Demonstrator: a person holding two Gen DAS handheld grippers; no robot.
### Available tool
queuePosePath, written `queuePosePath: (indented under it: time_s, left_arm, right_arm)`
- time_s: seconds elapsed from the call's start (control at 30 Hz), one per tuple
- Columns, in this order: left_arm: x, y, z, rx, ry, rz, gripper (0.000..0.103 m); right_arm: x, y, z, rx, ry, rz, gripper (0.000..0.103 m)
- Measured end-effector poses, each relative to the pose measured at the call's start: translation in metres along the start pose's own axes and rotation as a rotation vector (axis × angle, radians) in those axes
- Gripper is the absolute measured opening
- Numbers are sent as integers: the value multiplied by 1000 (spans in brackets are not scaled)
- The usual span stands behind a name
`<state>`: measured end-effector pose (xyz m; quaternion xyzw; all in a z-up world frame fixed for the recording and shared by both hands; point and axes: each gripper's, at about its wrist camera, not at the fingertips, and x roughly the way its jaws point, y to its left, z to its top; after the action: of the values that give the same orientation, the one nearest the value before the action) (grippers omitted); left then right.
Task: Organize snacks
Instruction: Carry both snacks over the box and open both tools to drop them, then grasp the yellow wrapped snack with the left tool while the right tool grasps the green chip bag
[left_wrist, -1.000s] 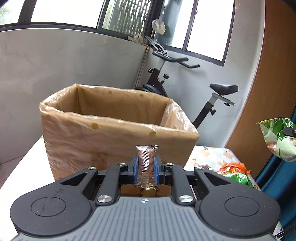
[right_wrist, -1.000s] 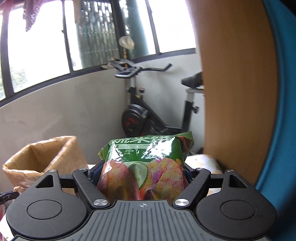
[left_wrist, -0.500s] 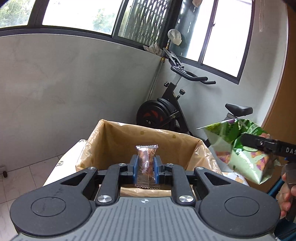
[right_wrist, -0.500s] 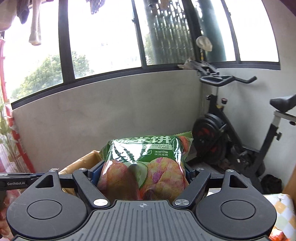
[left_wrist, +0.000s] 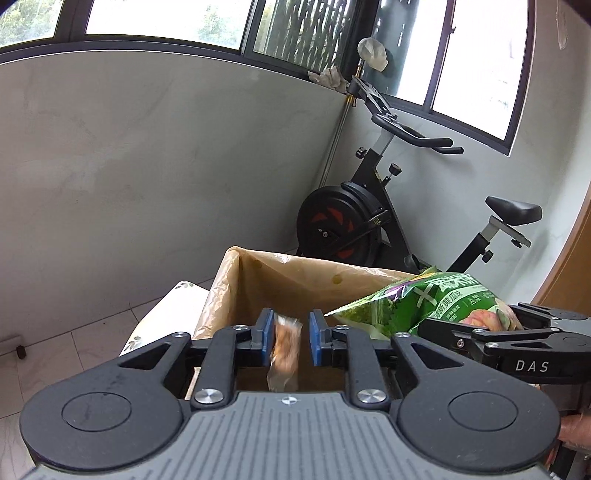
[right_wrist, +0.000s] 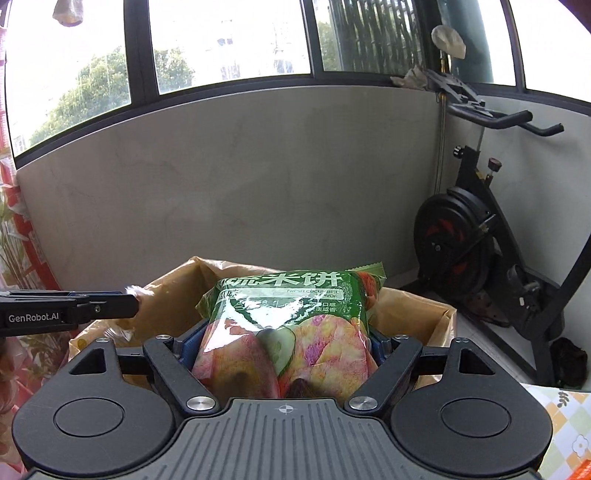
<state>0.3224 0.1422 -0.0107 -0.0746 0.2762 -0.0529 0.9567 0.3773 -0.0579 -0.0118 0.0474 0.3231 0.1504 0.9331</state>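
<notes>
Now both my hands hang over the lined box (left_wrist: 295, 280), low centre of each frame. My left gripper (left_wrist: 288, 338) is opening its fingers; the small snack bar (left_wrist: 284, 354), blurred, seems to be slipping free between them. My right gripper (right_wrist: 284, 350) is also spreading, green rice-cracker bag (right_wrist: 291, 325) between its fingers. Next: let both drop inside.

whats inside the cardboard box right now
Only the brown plastic liner of the cardboard box shows inside. Its floor is hidden behind the left gripper, its small snack bar and the green rice cracker bag.
</notes>
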Motion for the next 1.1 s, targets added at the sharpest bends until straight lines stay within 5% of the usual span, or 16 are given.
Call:
queuePosePath:
  time_s: [0.07,0.17,0.3,0.47,0.77,1.1]
  left_arm:
    - [1,1,-1,-11,-4,8,61]
    - [-3,-1,-3,-3,-18,14,67]
    - [-11,-9,-5,26,-20,58,73]
    - [-29,-24,-12,48,-49,114,93]
    - [-77,-68,-47,65,-103,191,98]
    - [-80,-102,-115,86,-80,71,98]
  right_arm:
    - [4,0,-2,7,-3,12,85]
    - [1,-5,-3,32,-17,31,99]
    - [-11,-16,-3,46,-28,33,99]
    - [-43,-39,-6,65,-57,27,100]
    - [-128,-93,-41,98,-81,-118,103]
    - [-193,-150,-119,171,-74,-236,103]
